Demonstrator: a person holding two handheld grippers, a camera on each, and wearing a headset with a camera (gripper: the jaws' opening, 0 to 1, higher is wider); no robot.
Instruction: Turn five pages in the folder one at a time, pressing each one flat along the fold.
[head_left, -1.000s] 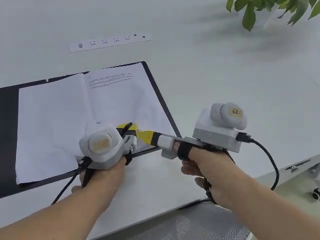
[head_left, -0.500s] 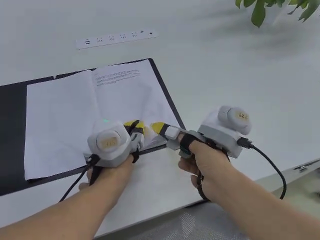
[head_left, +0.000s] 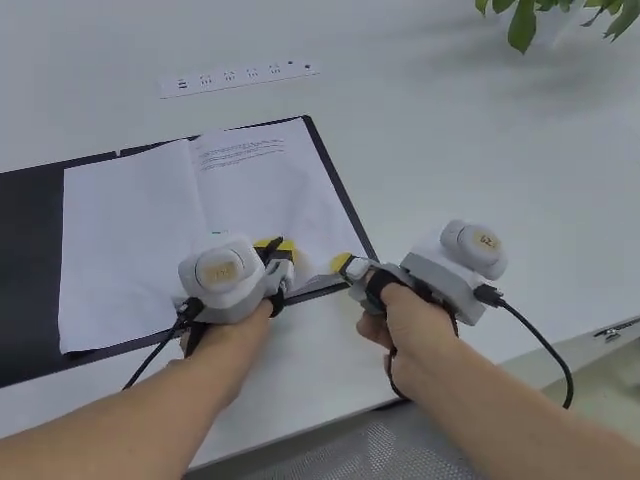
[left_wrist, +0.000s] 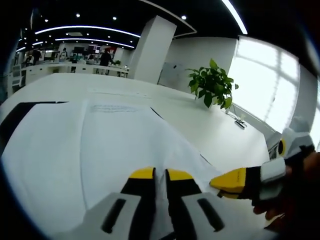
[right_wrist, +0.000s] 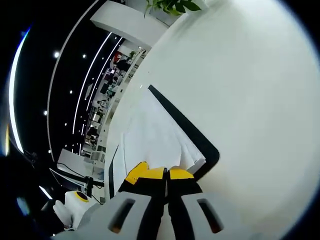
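The black folder of white printed sheets (head_left: 25, 230) lies open on the white bench (head_left: 480, 140), in the left half of the head view. The left gripper (head_left: 274, 252), jaws drawn together with nothing seen between them, is set low on the right-hand page (head_left: 270, 190). The right gripper (head_left: 343, 265), likewise closed, is placed at that page's lower right corner; whether a sheet is caught cannot be told. A page turn is judged to be starting: a single sheet must be separated and carried leftward.
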